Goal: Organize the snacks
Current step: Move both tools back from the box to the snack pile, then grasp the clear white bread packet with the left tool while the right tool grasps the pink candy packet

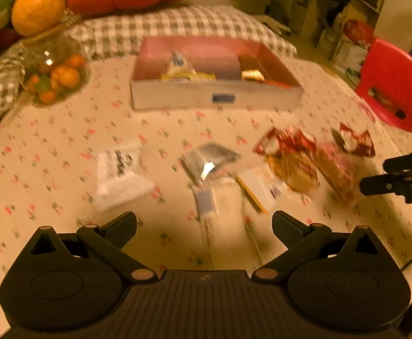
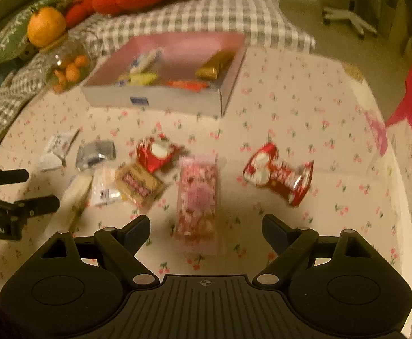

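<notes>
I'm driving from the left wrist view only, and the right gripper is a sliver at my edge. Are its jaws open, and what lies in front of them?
Observer: The right gripper has its jaws wide open and grips nothing. A long pink packet lies on the tablecloth straight ahead, in line with the gap.
Operator: Is anything crowding that packet on its right?
Observer: No. The red wrapped snack lies apart from it, with bare cloth between them.
Operator: And on its left?
Observer: A tan biscuit packet lies close beside it. The blur hides whether they touch.
</notes>
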